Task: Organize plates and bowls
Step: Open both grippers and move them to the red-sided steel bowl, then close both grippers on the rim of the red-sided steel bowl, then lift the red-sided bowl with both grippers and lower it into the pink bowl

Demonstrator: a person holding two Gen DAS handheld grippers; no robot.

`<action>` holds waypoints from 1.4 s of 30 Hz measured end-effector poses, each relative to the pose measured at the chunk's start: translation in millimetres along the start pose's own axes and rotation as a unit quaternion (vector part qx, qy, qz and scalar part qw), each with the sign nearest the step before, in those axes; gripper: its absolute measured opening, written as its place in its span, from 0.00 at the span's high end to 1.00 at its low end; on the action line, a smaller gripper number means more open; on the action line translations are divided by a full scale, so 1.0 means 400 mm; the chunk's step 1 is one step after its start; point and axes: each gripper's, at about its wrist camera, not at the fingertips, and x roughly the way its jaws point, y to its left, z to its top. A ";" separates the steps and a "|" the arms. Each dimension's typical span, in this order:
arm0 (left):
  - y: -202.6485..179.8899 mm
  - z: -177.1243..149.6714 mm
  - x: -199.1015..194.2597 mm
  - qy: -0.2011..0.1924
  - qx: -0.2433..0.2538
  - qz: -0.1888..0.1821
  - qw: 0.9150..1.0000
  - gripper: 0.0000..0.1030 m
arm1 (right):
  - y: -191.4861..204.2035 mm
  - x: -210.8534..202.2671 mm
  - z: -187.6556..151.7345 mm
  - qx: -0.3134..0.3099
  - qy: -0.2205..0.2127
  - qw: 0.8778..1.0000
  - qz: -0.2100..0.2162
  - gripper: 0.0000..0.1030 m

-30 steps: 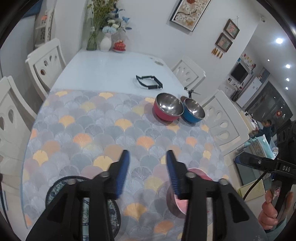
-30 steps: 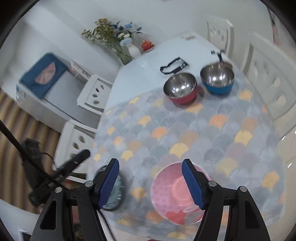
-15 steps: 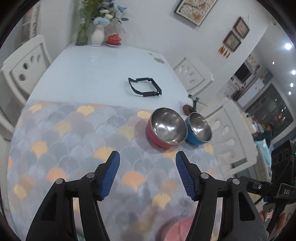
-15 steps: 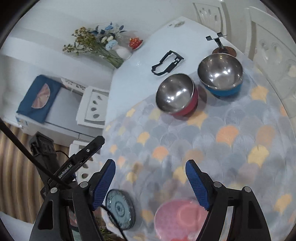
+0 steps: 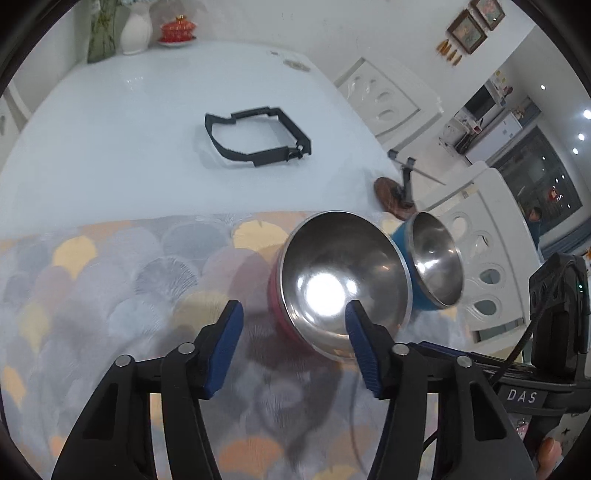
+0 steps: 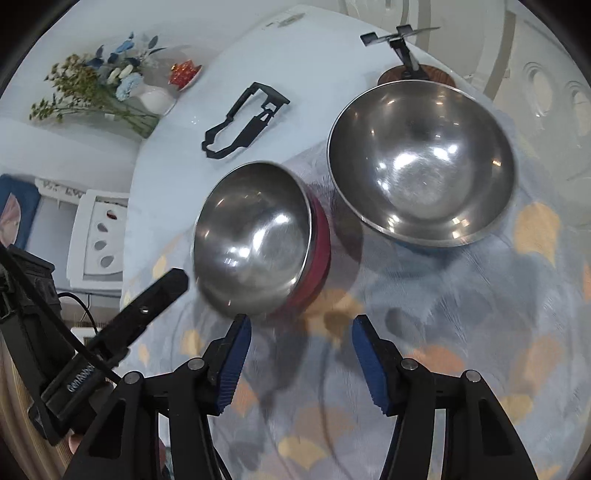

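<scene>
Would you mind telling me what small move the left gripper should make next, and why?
Probably ease the left gripper forward to straddle the red bowl's near rim: it is open and empty, one fingertip already overlaps the rim, and the blue bowl sits just beyond.

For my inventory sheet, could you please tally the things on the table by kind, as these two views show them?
Steel bowls: 2 (red bowl, blue bowl)
Black strap frame: 1
Small stand on wooden base: 1
Flower vase: 1
Red lidded dish: 1
Total: 6
</scene>
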 end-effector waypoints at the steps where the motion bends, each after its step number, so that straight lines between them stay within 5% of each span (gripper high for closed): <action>1: 0.006 0.005 0.018 0.003 -0.004 -0.003 1.000 0.51 | -0.001 0.011 0.007 0.000 -0.001 1.000 -0.001 0.46; 7: 0.028 0.026 0.076 0.013 -0.012 -0.010 1.000 0.61 | -0.007 0.066 0.043 -0.002 -0.009 1.000 -0.012 0.49; 11: 0.037 0.032 0.105 0.016 -0.016 -0.015 1.000 0.70 | -0.002 0.089 0.047 -0.022 -0.011 1.000 -0.014 0.67; 15: 0.035 0.033 0.129 0.019 -0.021 -0.022 0.999 0.82 | 0.004 0.100 0.043 -0.028 -0.015 0.999 -0.021 0.71; 21: 0.021 0.031 0.122 0.012 -0.004 -0.018 1.000 0.82 | 0.011 0.101 0.036 -0.045 -0.017 0.998 -0.039 0.72; 31: -0.028 -0.021 -0.017 -0.025 0.007 -0.022 0.999 0.82 | 0.080 -0.027 -0.036 -0.072 -0.043 0.995 -0.046 0.72; 42: -0.098 -0.162 -0.235 -0.076 0.022 -0.033 0.996 0.82 | 0.170 -0.216 -0.235 -0.118 -0.087 0.987 -0.065 0.72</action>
